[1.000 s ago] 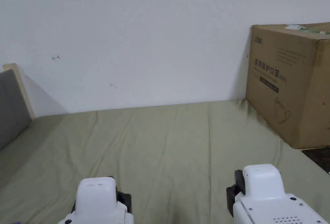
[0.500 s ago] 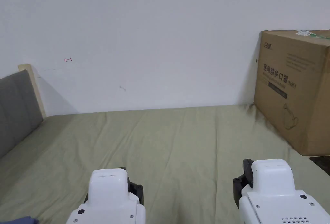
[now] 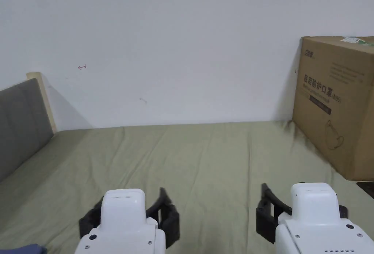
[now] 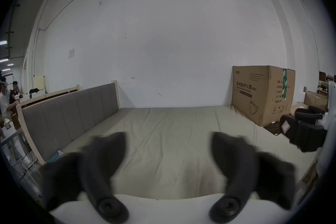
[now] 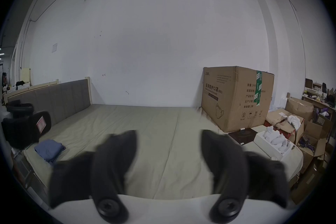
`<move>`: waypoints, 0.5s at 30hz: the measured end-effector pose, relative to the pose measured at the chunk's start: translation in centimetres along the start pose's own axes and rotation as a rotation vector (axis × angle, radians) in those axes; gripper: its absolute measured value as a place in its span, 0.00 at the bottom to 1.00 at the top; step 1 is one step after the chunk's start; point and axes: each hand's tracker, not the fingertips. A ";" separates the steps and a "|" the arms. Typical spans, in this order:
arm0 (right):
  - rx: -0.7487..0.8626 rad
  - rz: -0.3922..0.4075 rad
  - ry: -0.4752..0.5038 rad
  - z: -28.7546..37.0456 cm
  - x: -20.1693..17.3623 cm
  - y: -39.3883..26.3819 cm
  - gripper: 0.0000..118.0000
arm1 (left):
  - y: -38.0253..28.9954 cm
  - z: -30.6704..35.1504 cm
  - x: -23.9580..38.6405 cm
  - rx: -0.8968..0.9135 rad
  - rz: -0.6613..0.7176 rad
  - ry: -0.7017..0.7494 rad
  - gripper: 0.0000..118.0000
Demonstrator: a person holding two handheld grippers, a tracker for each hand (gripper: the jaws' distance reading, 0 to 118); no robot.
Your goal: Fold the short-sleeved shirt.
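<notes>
Your left gripper (image 4: 168, 153) had its two dark jaws spread wide apart, with nothing between them but the olive sheet (image 4: 169, 137) below. Your right gripper (image 5: 169, 148) was likewise parted and held nothing. In the head view both sat low at the near edge of the bed, the left gripper (image 3: 128, 211) and the right gripper (image 3: 301, 207) well apart from each other, each pointing toward the white wall (image 3: 182, 46).

The short-sleeved shirt (image 5: 49, 149) (a blue bundle, apparently already folded) lay on the sheet near the bed's near-left corner, off to the left of your left gripper (image 5: 23, 124) as the right gripper view showed it; a sliver of it (image 3: 22, 249) also showed at the bottom-left corner of the head view. Neither gripper touched it.

Farther out, the grey padded headboard (image 4: 72, 115) ran along the left side of the bed. A large cardboard box (image 3: 338, 105) stood upright on the far-right corner of the bed, against the wall. Beyond the bed's right edge sat a white tray of pale items (image 5: 274, 138) and several opened cartons (image 5: 298, 109). People (image 4: 7, 95) were visible far off to the left.
</notes>
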 end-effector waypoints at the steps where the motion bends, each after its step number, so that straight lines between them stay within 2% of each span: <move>1: -0.008 -0.005 -0.003 -0.2 0.0 0.0 0.86 | -0.1 -0.1 -0.2 -0.002 0.008 -0.004 1.00; 4: -0.002 0.004 -0.010 -0.2 0.2 -0.3 0.99 | -0.2 0.4 -0.3 0.020 0.020 -0.012 0.99; 9: 0.027 0.016 -0.033 -0.1 0.2 -0.4 1.00 | 0.0 0.2 -0.3 0.014 0.014 0.020 0.99; 15: 0.054 0.017 -0.044 0.0 0.1 -0.4 1.00 | 0.2 0.4 -0.5 0.015 0.027 -0.025 0.99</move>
